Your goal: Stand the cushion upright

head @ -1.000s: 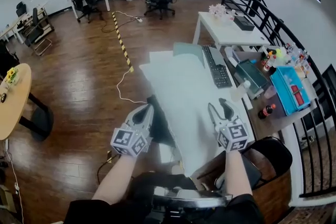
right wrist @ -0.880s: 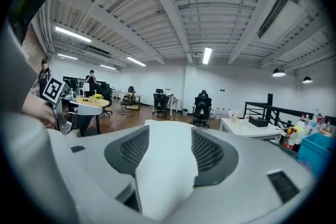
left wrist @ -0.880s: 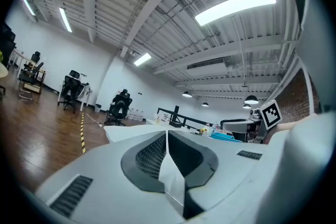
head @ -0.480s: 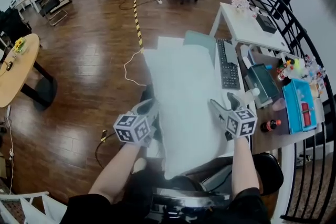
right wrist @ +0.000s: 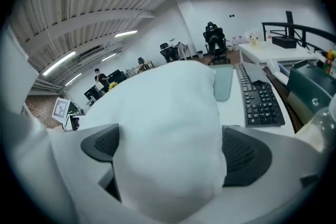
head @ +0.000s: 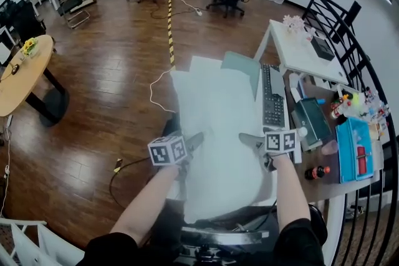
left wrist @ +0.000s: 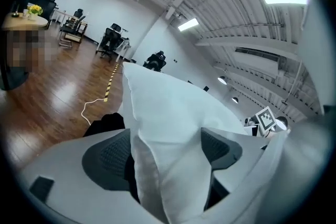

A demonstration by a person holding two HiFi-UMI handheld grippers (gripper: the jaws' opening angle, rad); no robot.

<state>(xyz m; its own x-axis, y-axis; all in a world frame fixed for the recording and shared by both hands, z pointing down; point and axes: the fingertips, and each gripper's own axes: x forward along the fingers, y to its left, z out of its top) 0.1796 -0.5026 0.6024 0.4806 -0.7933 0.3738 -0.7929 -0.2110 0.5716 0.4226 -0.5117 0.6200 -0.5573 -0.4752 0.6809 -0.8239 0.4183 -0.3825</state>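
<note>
Two grippers, hand-held, entered against one white cushion (head: 215, 134)

Cushion: laid lengthwise on the white worktop (right wrist: 233, 113), directly ahead of the person, its near end set between the grippers. It is not seen to be standing on edge, though its tilt cannot be judged firmly from above

Left gripper (head: 192, 141): jaws just opened and spread wide. A near corner of the cushion is lodged between them and a dark gap is left beside one pad, so nothing is clamped

Right gripper (head: 252, 145): jaws likewise just opened to their full spread. The space between the pads is filled by the bulging near edge of the cushion, which is not pinched

Step in hand, as judged: a hold on the near end is being set up, the raising not yet done

Next move, as judged: both pairs of jaws are to be closed on a good fold of the soft cover, the near end lifted evenly, and the cushion swung up onto its far edge. Care is called for so that the keyboard (head: 272, 103) just beside it is not swept

Containers:
- blue tray (head: 349, 131), at the right, with a red item (head: 360, 156) held inside
- teal case (head: 310, 121), between keyboard and tray, lid shut, contents not seen
- dark bottle (head: 315, 172), red cap, near the tray
</note>
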